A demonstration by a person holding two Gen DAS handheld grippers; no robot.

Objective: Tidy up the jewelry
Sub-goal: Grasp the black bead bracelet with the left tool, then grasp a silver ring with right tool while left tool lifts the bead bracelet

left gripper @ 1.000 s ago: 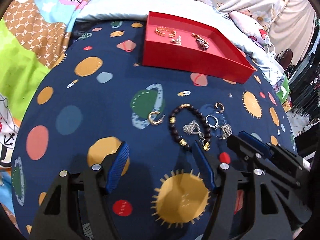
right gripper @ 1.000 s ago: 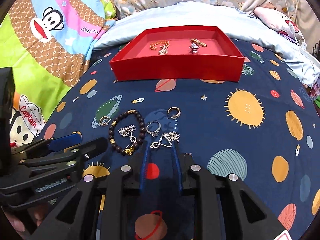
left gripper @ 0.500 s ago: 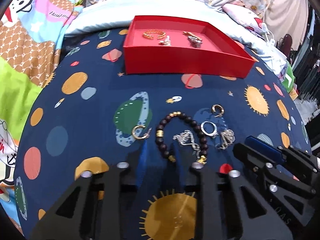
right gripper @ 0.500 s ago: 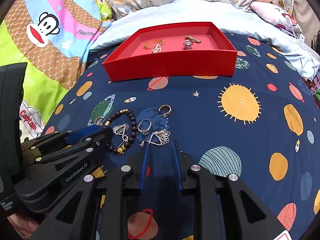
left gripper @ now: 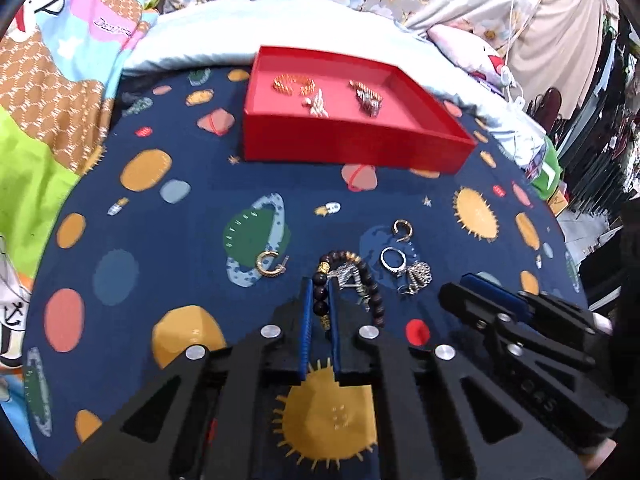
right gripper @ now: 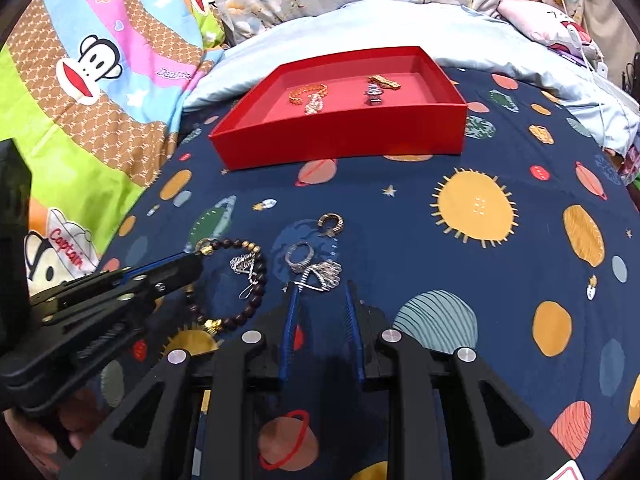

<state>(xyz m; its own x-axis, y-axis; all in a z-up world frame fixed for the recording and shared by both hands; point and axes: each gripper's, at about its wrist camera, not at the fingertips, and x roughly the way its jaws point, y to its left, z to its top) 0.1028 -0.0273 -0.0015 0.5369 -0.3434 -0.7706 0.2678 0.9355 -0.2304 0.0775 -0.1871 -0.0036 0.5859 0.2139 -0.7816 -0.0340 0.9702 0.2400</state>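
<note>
Left wrist view: the left gripper [left gripper: 319, 300], spread wide a second ago, now pinches the dark bead bracelet [left gripper: 352, 280], which lies on the blanket in front of the red tray [left gripper: 352, 148]. Pickup seems underway. Three pieces sit inside the tray.

Right wrist view: the right gripper [right gripper: 320, 300] hovers part-spread, holding nothing, before a silver pendant [right gripper: 324, 274]. Between it and the tray: one ring [right gripper: 299, 254], one hoop earring [right gripper: 331, 222].

Bare quilt [right gripper: 400, 208] before red tray [right gripper: 340, 136]
</note>
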